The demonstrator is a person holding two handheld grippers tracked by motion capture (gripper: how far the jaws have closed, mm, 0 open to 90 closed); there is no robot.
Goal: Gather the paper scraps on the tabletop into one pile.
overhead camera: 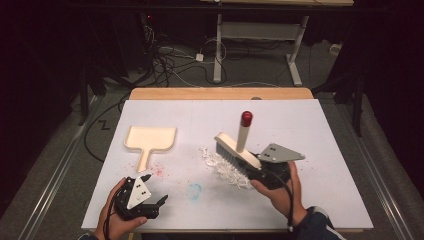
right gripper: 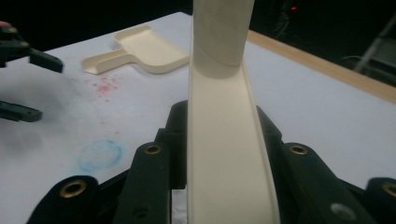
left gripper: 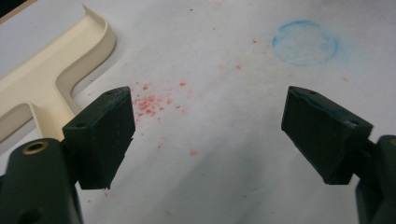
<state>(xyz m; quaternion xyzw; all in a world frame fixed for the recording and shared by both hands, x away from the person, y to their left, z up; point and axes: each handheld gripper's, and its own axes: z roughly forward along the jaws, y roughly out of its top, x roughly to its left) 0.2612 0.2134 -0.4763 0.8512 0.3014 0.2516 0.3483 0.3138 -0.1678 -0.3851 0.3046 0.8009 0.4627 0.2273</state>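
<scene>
One brush (overhead camera: 239,150) (cream, with a red-capped handle) sits clamped at its head in the right gripper (overhead camera: 267,172), bristles over one pile of white scraps (overhead camera: 227,170) right of the table's (overhead camera: 320,130) middle. One dustpan (overhead camera: 150,140) lies to the left, near the left gripper (overhead camera: 145,197), whose jaws gape wide and empty.

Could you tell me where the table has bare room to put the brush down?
Bare sheet lies right of the brush, toward the table edge, and along the far side beyond the dustpan. Crowded: the white scraps under the brush, and the gap between dustpan and left gripper.
</scene>
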